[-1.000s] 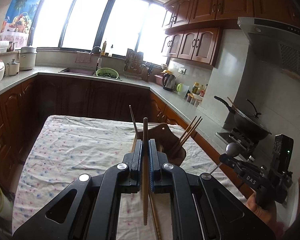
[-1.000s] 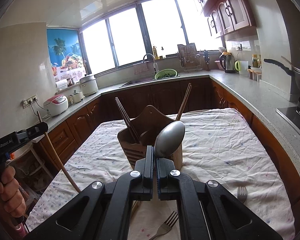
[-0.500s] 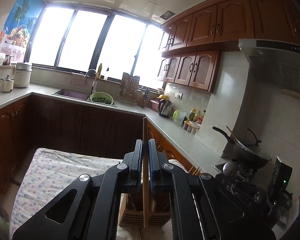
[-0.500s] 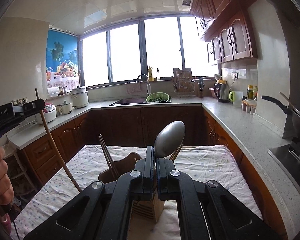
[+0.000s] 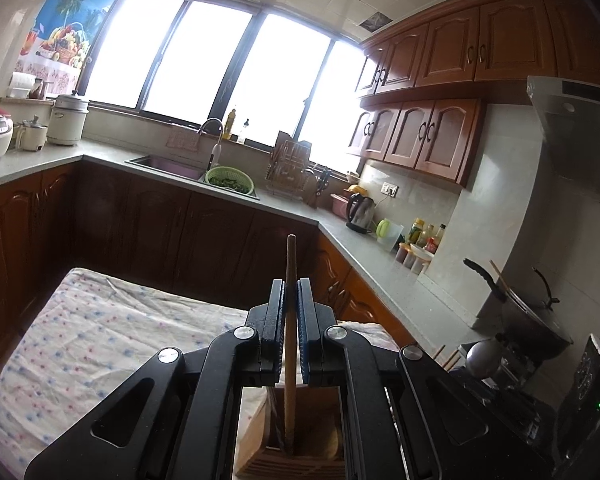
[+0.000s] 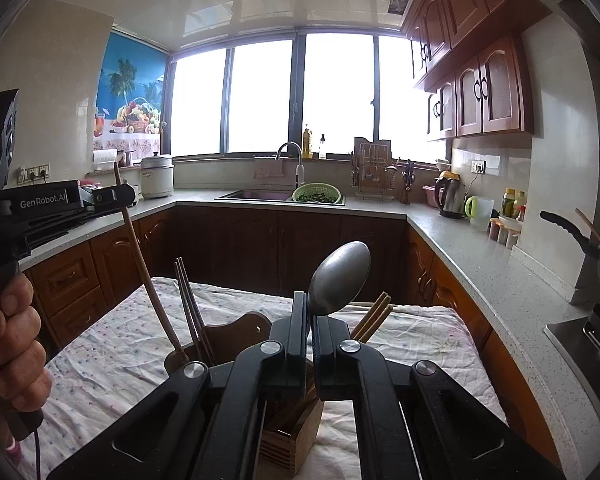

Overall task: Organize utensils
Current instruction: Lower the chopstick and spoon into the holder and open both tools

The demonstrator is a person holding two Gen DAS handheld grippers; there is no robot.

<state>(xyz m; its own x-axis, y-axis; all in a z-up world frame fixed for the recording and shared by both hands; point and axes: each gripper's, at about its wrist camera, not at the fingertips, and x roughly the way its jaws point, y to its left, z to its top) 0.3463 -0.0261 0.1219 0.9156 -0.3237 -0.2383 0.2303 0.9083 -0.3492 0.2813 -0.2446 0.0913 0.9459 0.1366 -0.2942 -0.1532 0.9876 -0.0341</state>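
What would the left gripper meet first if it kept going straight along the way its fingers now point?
Probably the dark lower cabinets under the counter: the left gripper, shut on a wooden chopstick, points over the cloth-covered table with open air ahead. The wooden holder sits below that line. Depth is unclear.

Bright bay windows [image 6: 300,92], wooden cabinets [image 5: 428,136], grey counter [image 6: 480,264] — glare hides, perhaps, outdoors.

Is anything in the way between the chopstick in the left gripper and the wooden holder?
Nothing visible. The left gripper holds the chopstick upright, its lower end already down inside the wooden holder, in an open compartment.
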